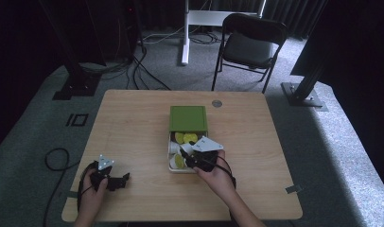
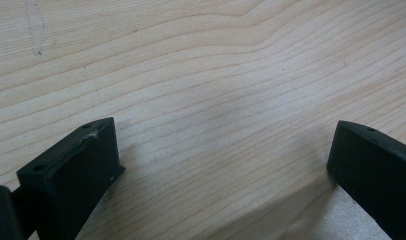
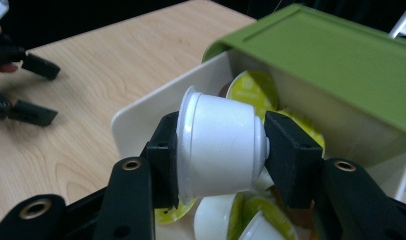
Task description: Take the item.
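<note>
Over the wooden table (image 1: 133, 123), right gripper (image 3: 218, 150) jaws clamp a white, tapered, rimmed capsule (image 3: 218, 145); left gripper (image 2: 221, 165) jaws gape.

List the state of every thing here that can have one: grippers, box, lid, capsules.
Right gripper: shut on the white capsule.
White capsule: held on its side above the box.
Left gripper: open, nothing between its jaws, over bare table.
White box: open, capsules inside.
Green lid: slid back, partly covering the box.
Other capsules: loose in the box.
</note>
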{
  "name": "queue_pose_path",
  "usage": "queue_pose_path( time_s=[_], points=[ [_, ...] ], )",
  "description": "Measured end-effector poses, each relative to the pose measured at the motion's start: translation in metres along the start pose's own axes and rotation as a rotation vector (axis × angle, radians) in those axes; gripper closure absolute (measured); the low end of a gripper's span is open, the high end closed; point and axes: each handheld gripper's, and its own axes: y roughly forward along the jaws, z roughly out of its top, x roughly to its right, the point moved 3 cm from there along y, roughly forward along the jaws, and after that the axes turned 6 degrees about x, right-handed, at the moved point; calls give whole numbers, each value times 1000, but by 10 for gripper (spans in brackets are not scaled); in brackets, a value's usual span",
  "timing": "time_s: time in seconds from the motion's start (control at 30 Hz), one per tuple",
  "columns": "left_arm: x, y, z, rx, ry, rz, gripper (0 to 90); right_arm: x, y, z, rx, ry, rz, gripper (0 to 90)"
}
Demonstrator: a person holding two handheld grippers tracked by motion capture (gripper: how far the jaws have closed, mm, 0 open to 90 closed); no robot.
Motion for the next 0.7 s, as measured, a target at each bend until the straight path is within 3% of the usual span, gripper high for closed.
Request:
queue_pose_path(
  time_s=[0.37, 0.7],
  points=[
    [0, 0, 0, 0, 0, 0, 14, 22, -9, 20, 85, 8, -51, 525],
    [0, 0, 0, 0, 2, 0, 14, 54, -19, 27, 135, 62, -126, 526]
  ],
)
